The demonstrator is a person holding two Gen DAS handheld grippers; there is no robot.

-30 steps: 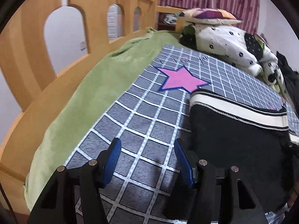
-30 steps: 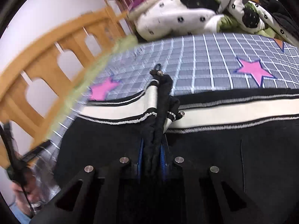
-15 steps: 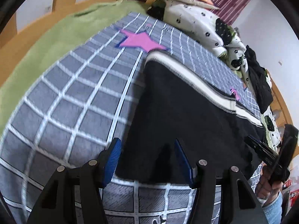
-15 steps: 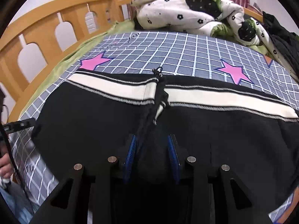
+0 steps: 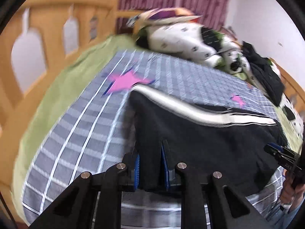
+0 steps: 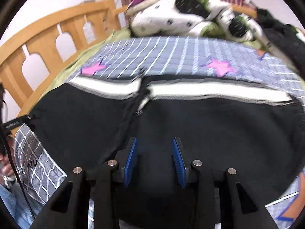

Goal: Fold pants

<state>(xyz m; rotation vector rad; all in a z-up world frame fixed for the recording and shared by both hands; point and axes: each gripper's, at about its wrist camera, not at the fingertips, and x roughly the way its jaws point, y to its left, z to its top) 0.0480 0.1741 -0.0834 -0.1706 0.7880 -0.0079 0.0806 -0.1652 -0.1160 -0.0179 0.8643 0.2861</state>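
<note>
Black pants (image 5: 200, 141) with a white waistband stripe lie spread across the grey checked bedsheet (image 5: 80, 133). In the left wrist view my left gripper (image 5: 150, 164) is shut on the near left corner of the pants, with black cloth between its blue pads. In the right wrist view the pants (image 6: 209, 122) fill the middle, with a bunched ridge running from the waistband. My right gripper (image 6: 154, 162) is open over the near edge of the black cloth. The right gripper also shows at the right edge of the left wrist view (image 5: 282, 154).
A wooden bed rail (image 5: 38, 43) runs along the left, with a green blanket (image 5: 63, 87) against it. A spotted white quilt (image 6: 181, 17) and dark clothes (image 5: 266, 76) are piled at the far end. Pink stars mark the sheet.
My left gripper has moved onto the pants corner and shut on it. My right gripper has let go of the bunched waistband cloth and opened wider.
</note>
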